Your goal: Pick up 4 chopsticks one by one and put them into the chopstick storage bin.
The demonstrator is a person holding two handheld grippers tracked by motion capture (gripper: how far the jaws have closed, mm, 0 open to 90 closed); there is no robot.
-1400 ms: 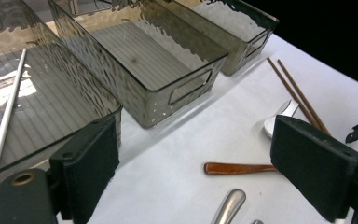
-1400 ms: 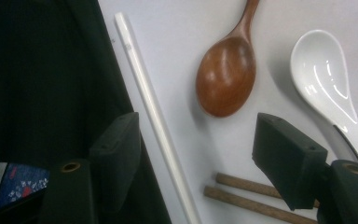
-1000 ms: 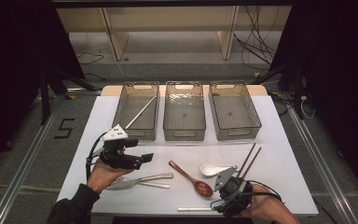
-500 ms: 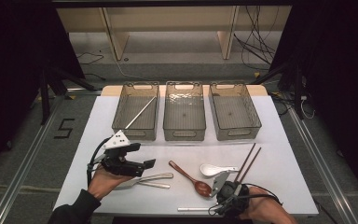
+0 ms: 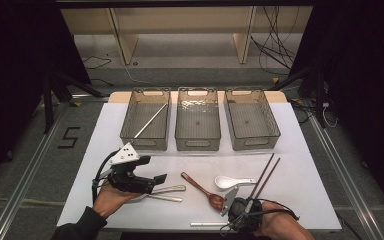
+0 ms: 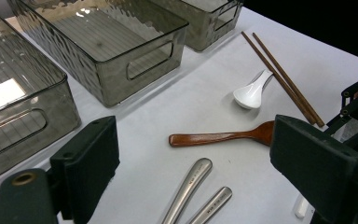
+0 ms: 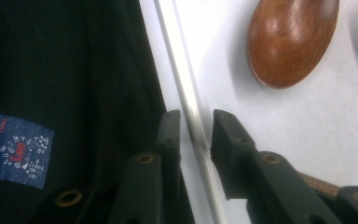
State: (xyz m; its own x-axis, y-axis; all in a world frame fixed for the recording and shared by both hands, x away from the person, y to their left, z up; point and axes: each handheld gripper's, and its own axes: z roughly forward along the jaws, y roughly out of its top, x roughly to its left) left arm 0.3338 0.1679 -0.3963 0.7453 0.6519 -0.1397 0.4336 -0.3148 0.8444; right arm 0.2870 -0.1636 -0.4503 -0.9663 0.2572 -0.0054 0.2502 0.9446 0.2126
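Note:
At the table's front edge lies a thin silver stick [image 5: 207, 224] [image 7: 193, 116]. My right gripper [image 5: 228, 220] [image 7: 196, 121] points down over its right end, one jaw on each side. The jaws have just been closing, and a thin gap still shows on both sides of the stick. The bowl of a brown wooden spoon [image 5: 202, 187] [image 7: 291, 39] lies just beyond. My left gripper [image 5: 155, 182] [image 6: 200, 172] hovers open and wide above two metal handles [image 5: 167, 192] [image 6: 191, 189], holding nothing.
Three clear bins [image 5: 197, 120] stand in a row at the back; the left bin [image 5: 130, 135] holds a silver stick [image 5: 150, 121]. A white ceramic spoon [image 5: 230, 181] and two brown chopsticks [image 5: 265, 175] lie right of the wooden spoon.
My right gripper has edged slightly left and down over the silver stick. My left gripper has dipped a little toward the metal handles.

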